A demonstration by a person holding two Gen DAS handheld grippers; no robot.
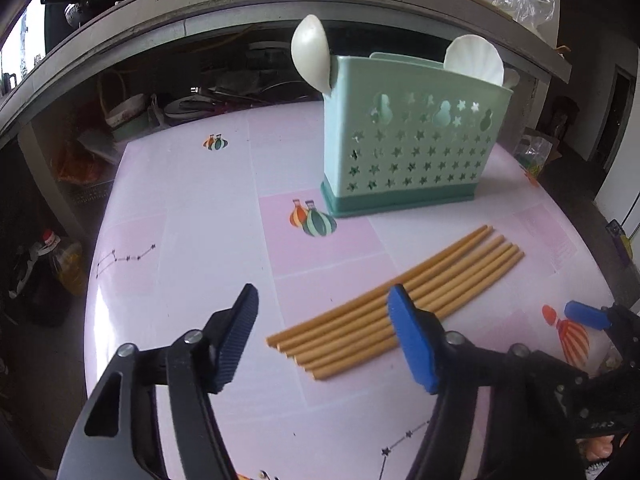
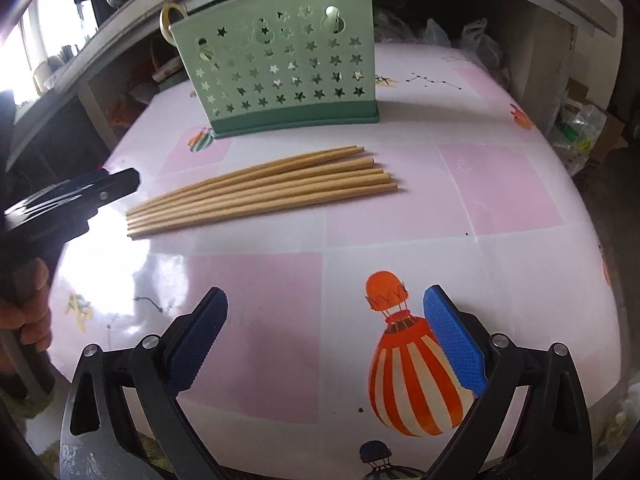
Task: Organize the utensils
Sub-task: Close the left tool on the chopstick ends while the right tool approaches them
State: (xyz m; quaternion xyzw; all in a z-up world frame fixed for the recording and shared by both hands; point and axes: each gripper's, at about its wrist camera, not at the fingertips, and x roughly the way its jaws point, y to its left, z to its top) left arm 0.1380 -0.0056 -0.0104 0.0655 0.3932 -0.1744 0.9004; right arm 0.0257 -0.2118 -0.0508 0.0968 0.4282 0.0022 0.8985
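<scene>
Looking steeply down from close above the worktop [image 1: 192,208], each along its tongs, both sharing chopsticks [image 2: 260,192] and holder [image 2: 280,68].

The right gripper [image 2: 324,336] hangs with fingers [image 2: 454,340] apart over the tabletop [image 2: 500,192] — chopsticks [image 2: 260,192] lie before the green holder [image 2: 276,64].

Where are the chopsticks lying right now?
The chopsticks lie flat in a row on the pink tablecloth, just in front of the green utensil holder, ahead of both grippers and apart from them.
</scene>
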